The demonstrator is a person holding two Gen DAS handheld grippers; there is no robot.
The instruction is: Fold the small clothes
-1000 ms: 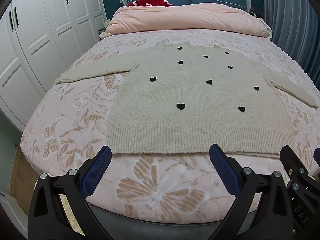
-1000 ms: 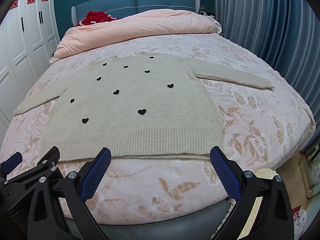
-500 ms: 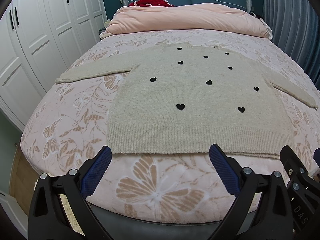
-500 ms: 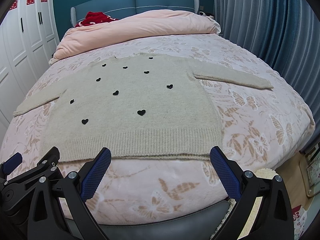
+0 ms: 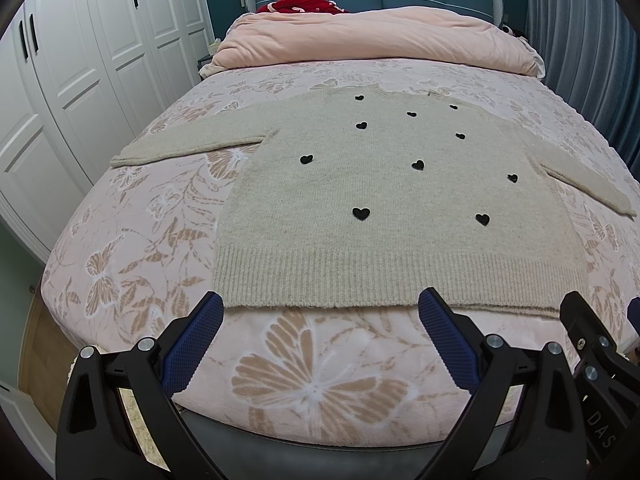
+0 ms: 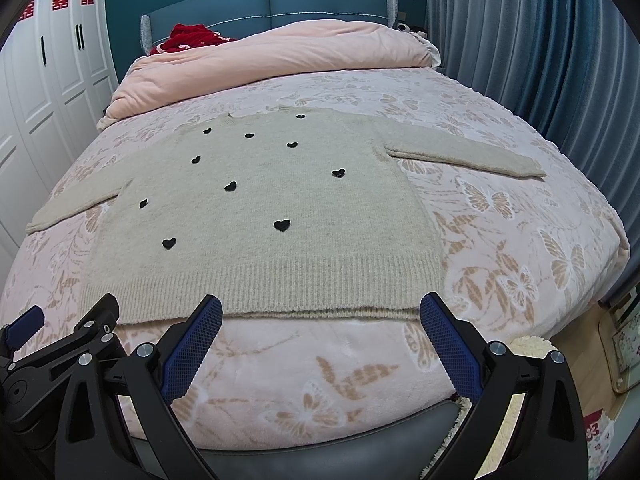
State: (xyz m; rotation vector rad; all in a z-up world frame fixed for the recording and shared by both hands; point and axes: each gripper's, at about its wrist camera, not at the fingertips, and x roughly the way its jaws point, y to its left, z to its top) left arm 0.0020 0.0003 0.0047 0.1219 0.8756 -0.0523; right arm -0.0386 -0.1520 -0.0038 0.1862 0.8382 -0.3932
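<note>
Sweater: we see a beige knit sweater [image 5: 392, 208] with small black hearts lying flat, front up, in the middle of the bed [image 5: 132, 248], both sleeves spread out to the sides.
Hem: the ribbed hem [image 6: 260, 292] is the near edge; it runs straight across, short of the bed's near edge, with a strip of bare blanket between.
Left sleeve: its cuff [image 5: 120, 159] ends near the bed's left edge, beside the white wardrobe doors [image 5: 60, 80].
Right sleeve: its cuff [image 6: 532, 170] stops well short of the bed's right edge; blue curtains [image 6: 540, 48] hang beyond.
Far side: a pink duvet [image 5: 376, 40] is heaped against the headboard, apart from the collar, with a band of bare blanket between them.
Left gripper [image 5: 320, 312]: we find its fingers spread wide, holding nothing, hovering over the near blanket just in front of the hem's left part.
Right gripper [image 6: 320, 314]: likewise spread wide and empty, just in front of the hem's right part.
Spacing: the two grippers sit side by side, each showing at the edge of the other's view.
</note>
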